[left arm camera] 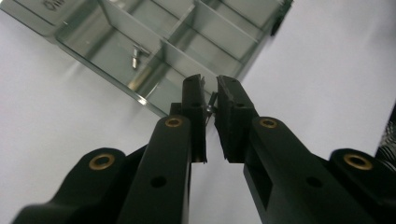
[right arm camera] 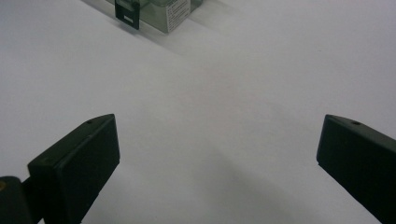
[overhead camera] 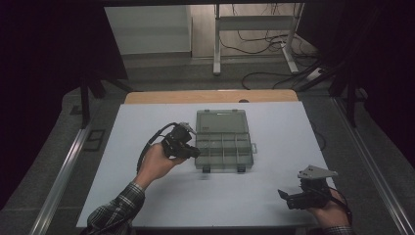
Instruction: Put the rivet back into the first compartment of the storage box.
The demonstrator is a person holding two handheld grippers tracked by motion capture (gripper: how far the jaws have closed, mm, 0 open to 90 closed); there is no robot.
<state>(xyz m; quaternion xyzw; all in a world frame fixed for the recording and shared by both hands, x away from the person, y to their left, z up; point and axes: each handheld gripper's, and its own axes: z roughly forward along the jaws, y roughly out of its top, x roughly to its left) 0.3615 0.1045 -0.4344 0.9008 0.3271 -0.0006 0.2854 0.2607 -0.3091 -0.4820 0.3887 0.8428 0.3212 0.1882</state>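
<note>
White tabletop (overhead camera: 161,196) — clear, open divided box (overhead camera: 223,140), small screw (left arm camera: 136,56) inside

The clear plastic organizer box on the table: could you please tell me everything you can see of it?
The organizer box is translucent greyish plastic, lying flat mid-table on the white surface with its lid open and folded back toward the far side. Thin dividers split the tray into several compartments. Two dark latches sit on its near edge. The left gripper view shows a small metal screw lying in one compartment. The left claw hovers at its left edge, pinching what looks like another small screw.
</note>
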